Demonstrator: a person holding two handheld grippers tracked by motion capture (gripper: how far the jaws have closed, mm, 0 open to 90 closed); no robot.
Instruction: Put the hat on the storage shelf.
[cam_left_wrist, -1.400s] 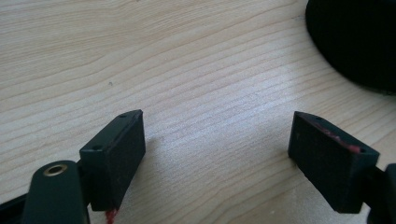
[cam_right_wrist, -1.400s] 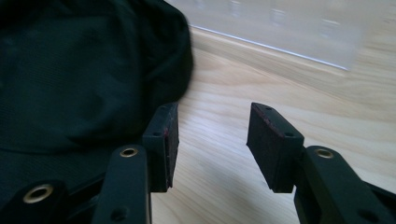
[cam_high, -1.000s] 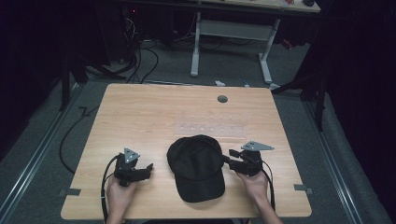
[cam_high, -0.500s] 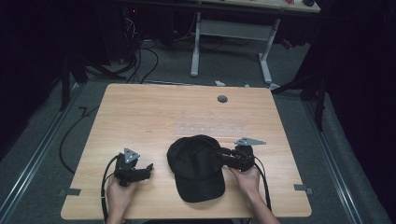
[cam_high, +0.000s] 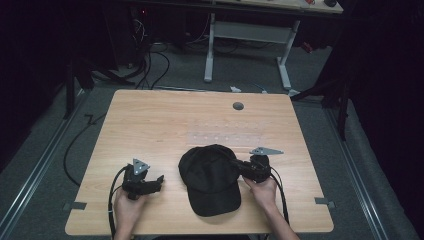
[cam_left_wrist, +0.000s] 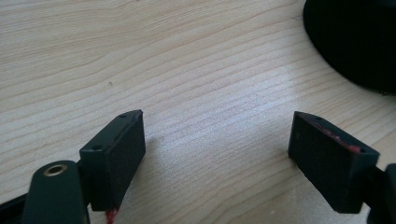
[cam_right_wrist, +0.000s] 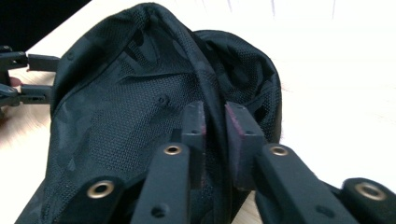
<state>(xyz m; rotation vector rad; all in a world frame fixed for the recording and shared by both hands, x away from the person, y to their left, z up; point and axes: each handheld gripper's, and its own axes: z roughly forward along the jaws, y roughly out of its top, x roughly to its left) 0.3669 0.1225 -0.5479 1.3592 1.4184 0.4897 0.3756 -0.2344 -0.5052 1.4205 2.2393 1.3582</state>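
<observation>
Pale wood-grain counter (cam_high: 150, 130); black cap (cam_high: 210, 180) lying near front edge; grey grommet (cam_high: 238, 106) near back edge.

A light wooden table (cam_high: 165, 125) with a small round grey grommet (cam_high: 238, 106) near its far edge. Beyond it, on grey floor, a white-legged desk frame (cam_high: 250, 37) and loose black cables (cam_high: 150, 60)

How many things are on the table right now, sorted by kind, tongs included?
Black baseball cap: 1, a fold of its crown pinched by the right tongs
Hand-held tongs: 2, the left tongs open over bare wood
Round cable grommet in the table: 1
Total: 4
</observation>
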